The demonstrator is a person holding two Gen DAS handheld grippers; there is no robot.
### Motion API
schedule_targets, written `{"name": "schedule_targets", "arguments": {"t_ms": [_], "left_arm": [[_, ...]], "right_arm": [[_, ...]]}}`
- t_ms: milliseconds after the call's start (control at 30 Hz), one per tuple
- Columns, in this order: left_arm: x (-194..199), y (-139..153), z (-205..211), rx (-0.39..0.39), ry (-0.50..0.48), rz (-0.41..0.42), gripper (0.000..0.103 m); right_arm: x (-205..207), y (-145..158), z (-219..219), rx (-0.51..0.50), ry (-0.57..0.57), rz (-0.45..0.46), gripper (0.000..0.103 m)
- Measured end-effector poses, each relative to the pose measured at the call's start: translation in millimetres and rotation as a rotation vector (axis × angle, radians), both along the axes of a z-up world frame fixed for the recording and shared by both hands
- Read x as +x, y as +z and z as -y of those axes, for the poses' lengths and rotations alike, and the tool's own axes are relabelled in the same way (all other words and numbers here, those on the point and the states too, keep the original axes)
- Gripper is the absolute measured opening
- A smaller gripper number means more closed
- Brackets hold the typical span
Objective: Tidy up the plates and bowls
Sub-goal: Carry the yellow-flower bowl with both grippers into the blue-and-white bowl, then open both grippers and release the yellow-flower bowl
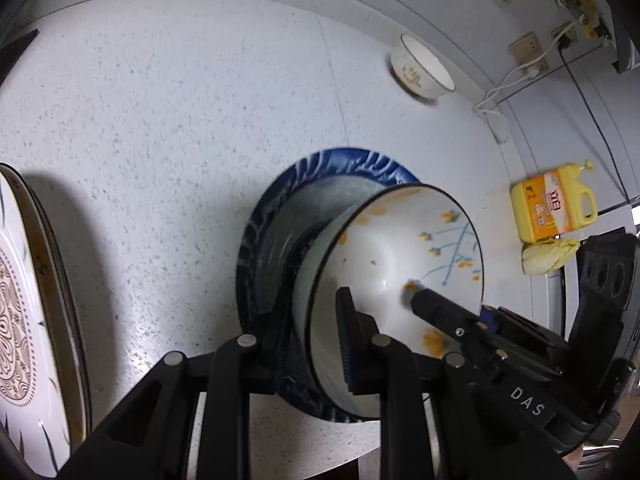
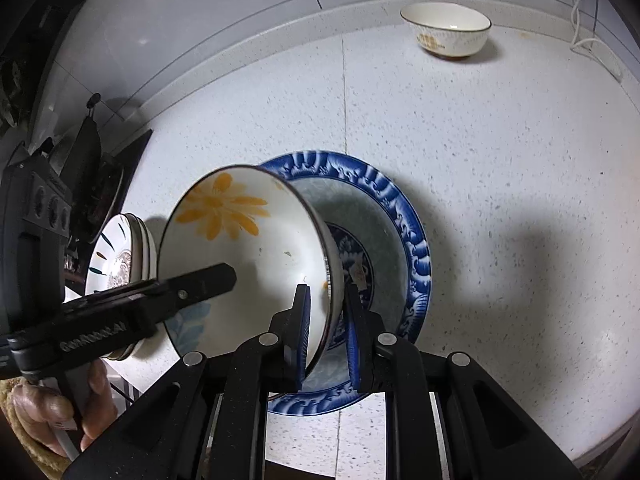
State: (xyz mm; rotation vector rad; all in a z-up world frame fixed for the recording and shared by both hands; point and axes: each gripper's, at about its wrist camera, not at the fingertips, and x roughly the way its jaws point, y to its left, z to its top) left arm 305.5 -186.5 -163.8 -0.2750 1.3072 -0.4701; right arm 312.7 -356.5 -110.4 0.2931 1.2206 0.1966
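A white bowl (image 1: 384, 256) (image 2: 240, 248) with orange flowers and a dark rim is tilted over a blue-rimmed patterned plate (image 1: 344, 162) (image 2: 416, 240) on the speckled counter. My left gripper (image 1: 316, 344) is shut on one side of the bowl's rim, one finger outside and one pad inside. My right gripper (image 2: 327, 332) is shut on the opposite side of the rim. Each wrist view shows the other gripper's finger (image 1: 432, 308) (image 2: 200, 280) reaching into the bowl. I cannot tell whether the bowl's base touches the plate.
A small white bowl with gold print (image 1: 422, 68) (image 2: 448, 32) stands near the back wall. Stacked patterned plates (image 1: 24, 320) (image 2: 120, 256) sit to the left. A yellow bottle (image 1: 554, 204) and a cabbage (image 1: 548, 254) are on the right, near cables. A person's hand (image 2: 48, 412) holds the left gripper.
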Motion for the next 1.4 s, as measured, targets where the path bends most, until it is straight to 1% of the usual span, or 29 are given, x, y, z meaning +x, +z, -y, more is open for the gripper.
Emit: {"name": "schedule_targets", "arguments": {"t_ms": [167, 467, 600, 733, 867, 967, 1167, 1300, 1400], "left_arm": [[6, -1, 6, 0.021, -0.002, 0.011, 0.019], [13, -1, 14, 0.039, -0.015, 0.021, 0.019], [14, -1, 16, 0.049, -0.014, 0.038, 0.019], [17, 0, 10, 0.052, 0.001, 0.049, 0.019], [18, 1, 8, 0.037, 0.007, 0.050, 0.018], [17, 9, 6, 0.042, 0.002, 0.083, 0.018], [12, 33, 4, 0.053, -0.006, 0.177, 0.019], [10, 47, 0, 0.060, 0.001, 0.229, 0.019], [11, 55, -5, 0.064, 0.003, 0.253, 0.021]], "right_arm": [[3, -9, 3, -0.007, 0.008, -0.022, 0.015], [3, -12, 7, 0.016, -0.003, -0.016, 0.015], [2, -11, 6, -0.010, 0.003, -0.006, 0.015], [2, -7, 2, -0.060, 0.001, 0.020, 0.016], [2, -3, -4, -0.095, 0.008, 0.046, 0.016], [1, -2, -10, -0.136, 0.019, 0.058, 0.016], [-2, 3, -13, -0.201, 0.020, 0.095, 0.019], [-5, 10, -10, -0.232, 0.014, 0.124, 0.031], [-4, 13, -6, -0.246, 0.014, 0.139, 0.033]]}}
